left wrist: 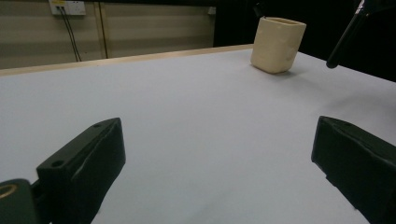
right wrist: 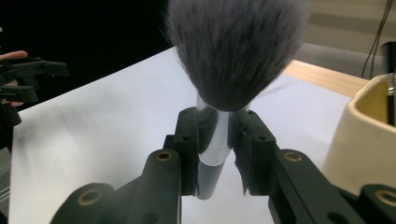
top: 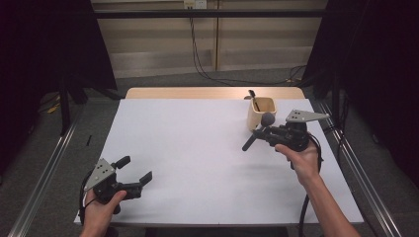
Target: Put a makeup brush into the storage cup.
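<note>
Right gripper view: a makeup brush (right wrist: 219, 135) with fluffy grey bristles and a silver ferrule is clamped by the right gripper (right wrist: 217, 144) beside the cream, rounded cup (right wrist: 359, 140); the left gripper (left wrist: 215, 154) is spread wide over the matte white table (left wrist: 196, 107).

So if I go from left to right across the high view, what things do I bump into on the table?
Left gripper → brush → right gripper. The cream cup sits above the brush, so its place in the order is unclear.
</note>
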Demonstrator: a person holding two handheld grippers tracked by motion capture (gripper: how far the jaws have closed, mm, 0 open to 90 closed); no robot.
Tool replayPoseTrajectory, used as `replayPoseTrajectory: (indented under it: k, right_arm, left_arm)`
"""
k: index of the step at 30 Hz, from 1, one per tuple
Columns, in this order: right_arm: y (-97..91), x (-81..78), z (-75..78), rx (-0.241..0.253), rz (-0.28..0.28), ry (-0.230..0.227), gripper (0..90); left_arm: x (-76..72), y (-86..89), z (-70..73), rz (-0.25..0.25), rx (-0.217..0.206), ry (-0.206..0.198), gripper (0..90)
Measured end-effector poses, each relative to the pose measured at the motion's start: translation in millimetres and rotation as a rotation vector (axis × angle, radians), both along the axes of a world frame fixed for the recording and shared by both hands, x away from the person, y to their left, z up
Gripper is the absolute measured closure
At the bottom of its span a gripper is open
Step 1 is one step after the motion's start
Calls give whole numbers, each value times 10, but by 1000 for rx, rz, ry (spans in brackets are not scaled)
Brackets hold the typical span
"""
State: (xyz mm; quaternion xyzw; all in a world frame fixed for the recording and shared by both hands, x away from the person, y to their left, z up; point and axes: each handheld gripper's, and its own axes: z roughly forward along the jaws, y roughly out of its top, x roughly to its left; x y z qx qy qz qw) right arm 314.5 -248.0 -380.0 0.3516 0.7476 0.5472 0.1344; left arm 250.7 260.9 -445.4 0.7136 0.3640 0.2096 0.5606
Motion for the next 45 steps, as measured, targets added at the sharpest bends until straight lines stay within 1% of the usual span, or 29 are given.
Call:
replayPoseTrajectory:
  k: [4, 8, 11, 20, 22, 23, 25, 30, 33, 34, 36, 41, 45]
  right_arm:
    - [-48, 37, 76, 5, -15, -15, 720]
    - [-97, 94, 171, 5, -33, -31, 720]
    - [-131, 125, 244, 19, -48, -34, 720]
    - [-228, 233, 425, 17, -92, -62, 720]
    - [-246, 247, 462, 23, -104, -72, 719]
    - [-252, 253, 480, 23, -112, -76, 720]
    - [-265, 269, 511, 20, -122, -80, 720]
    - [-291, 330, 568, 11, -147, -90, 720]
    - [-299, 378, 590, 1, -163, -93, 720]
    - [-302, 395, 599, 1, -168, -91, 719]
    - [-303, 431, 618, -1, -177, -91, 720]
    - [-317, 534, 666, -11, -205, -86, 720]
    - [-319, 595, 676, -18, -227, -88, 720]
  left_arm:
    - [-9, 12, 0, 6, 5, -3, 29]
    - [-18, 3, 4, -2, 12, -8, 29]
    - [-29, 14, 2, -1, 10, -6, 29]
    - [-41, 50, 10, 15, 10, -15, 29]
    - [-45, 48, 8, 11, 11, -12, 29]
    - [-45, 49, 11, 10, 17, -18, 29]
    - [-46, 52, 12, 12, 16, -18, 29]
    - [-46, 54, 11, 15, 16, -19, 29]
    - [-41, 60, 8, 17, 34, -17, 29]
    - [-38, 62, 7, 18, 23, -14, 29]
    - [-36, 70, 8, 15, 20, -14, 28]
    - [-39, 67, 10, 14, 25, -17, 29]
    - [-37, 76, 11, 15, 23, -17, 28]
